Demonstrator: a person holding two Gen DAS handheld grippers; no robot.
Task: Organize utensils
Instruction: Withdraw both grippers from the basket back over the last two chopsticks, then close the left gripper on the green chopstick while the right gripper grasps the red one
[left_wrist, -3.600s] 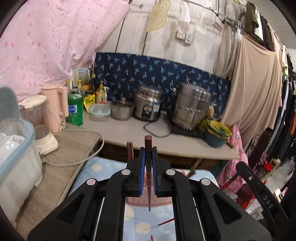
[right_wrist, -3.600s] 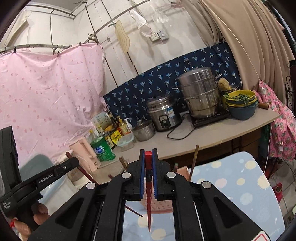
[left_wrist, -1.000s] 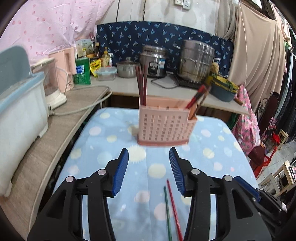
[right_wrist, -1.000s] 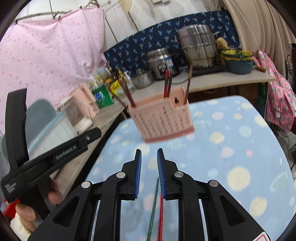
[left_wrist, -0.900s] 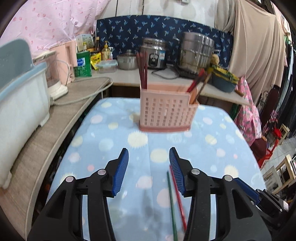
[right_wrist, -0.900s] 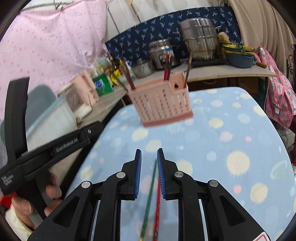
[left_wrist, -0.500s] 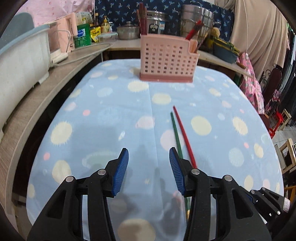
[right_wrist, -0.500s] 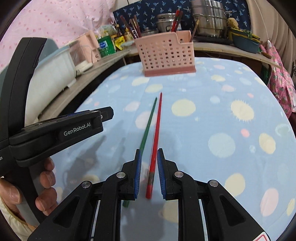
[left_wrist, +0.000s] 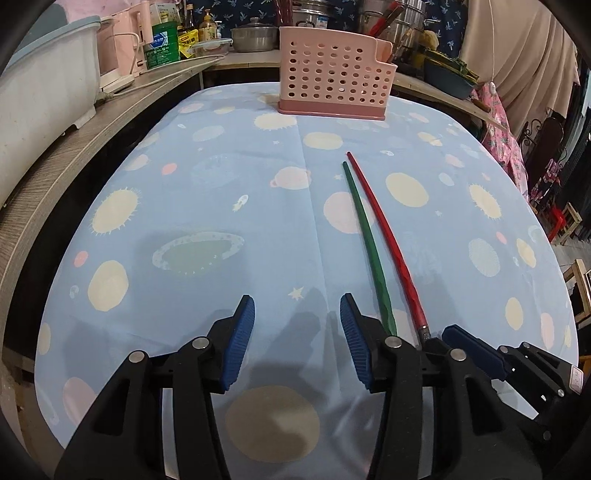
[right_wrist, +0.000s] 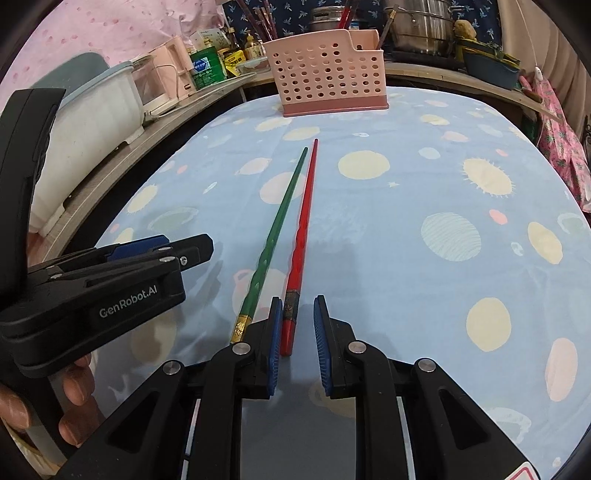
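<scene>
The red chopstick (right_wrist: 303, 236) and green one (right_wrist: 275, 236) lie side by side before the pink basket (right_wrist: 327, 75), thin, stiff and likely slippery, best pinched near their thick ends, where the right gripper (right_wrist: 297, 325) straddles red's end unclosed and the left gripper (left_wrist: 297, 328) hangs parted, empty.

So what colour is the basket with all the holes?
The basket is pink, with a darker pink base. The right wrist view shows it best.

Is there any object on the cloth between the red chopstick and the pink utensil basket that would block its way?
Nothing visible does. Between the red chopstick and the pink utensil basket lies only bare tablecloth; the green chopstick lies beside it, to its left.
</scene>
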